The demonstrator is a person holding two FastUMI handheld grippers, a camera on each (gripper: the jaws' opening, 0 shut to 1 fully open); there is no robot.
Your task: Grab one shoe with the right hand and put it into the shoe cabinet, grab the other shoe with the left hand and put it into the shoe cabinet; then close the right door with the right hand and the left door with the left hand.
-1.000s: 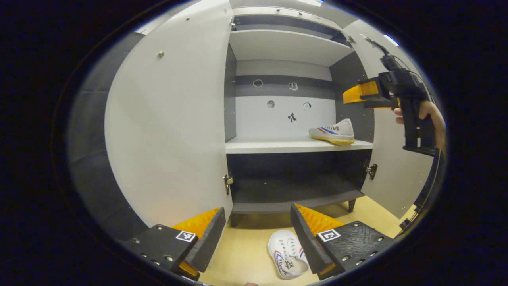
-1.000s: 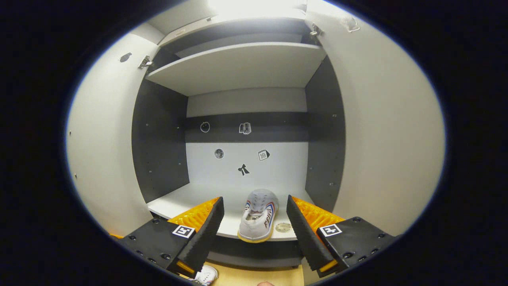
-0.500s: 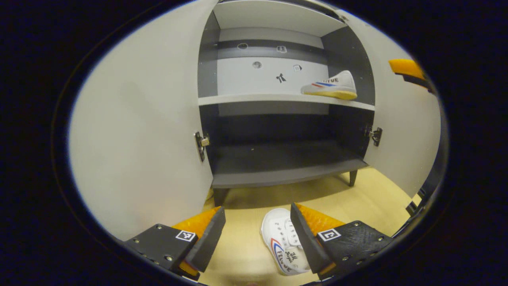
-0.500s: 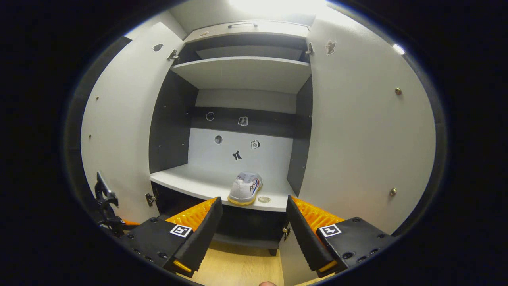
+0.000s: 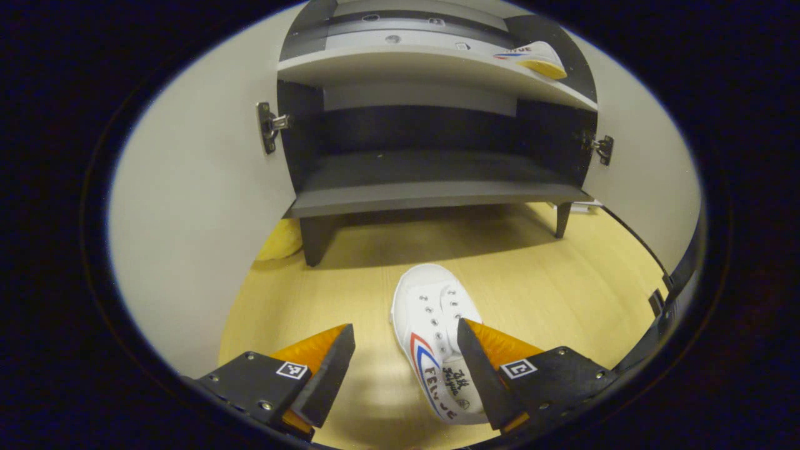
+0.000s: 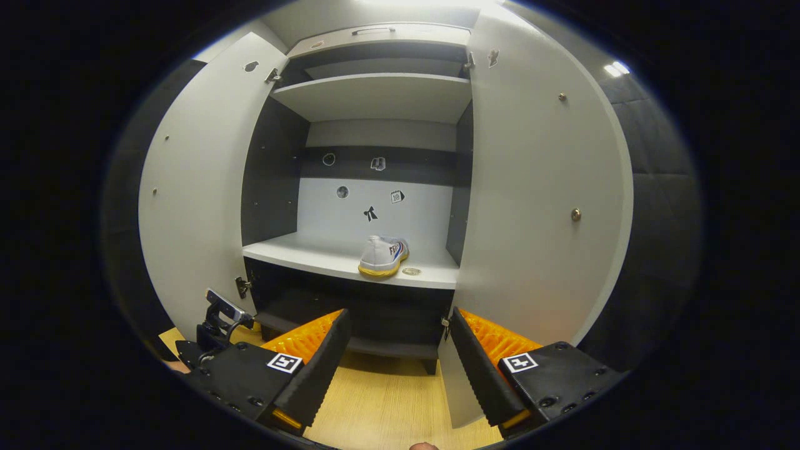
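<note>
A white shoe (image 5: 437, 337) with red and blue stripes lies on the yellow floor in front of the cabinet. My left gripper (image 5: 403, 369) hangs open just above it, and its right finger overlaps the shoe's heel side. The other shoe (image 6: 382, 255) stands on the white middle shelf (image 6: 300, 253) of the shoe cabinet, toward the right; it also appears at the top of the left gripper view as the shoe (image 5: 531, 59). My right gripper (image 6: 397, 362) is open and empty, back from the cabinet. Both doors, the left door (image 6: 194, 187) and the right door (image 6: 537, 206), stand open.
The dark bottom shelf (image 5: 431, 178) is bare. A yellow object (image 5: 278, 240) lies on the floor by the cabinet's left leg. A cable (image 5: 631, 234) runs across the floor at the right. The left hand-held gripper's body (image 6: 215, 325) shows low left in the right gripper view.
My left gripper has dropped toward the floor, closing in on the shoe there. My right gripper has pulled back from the shelf, leaving its shoe standing on it.
</note>
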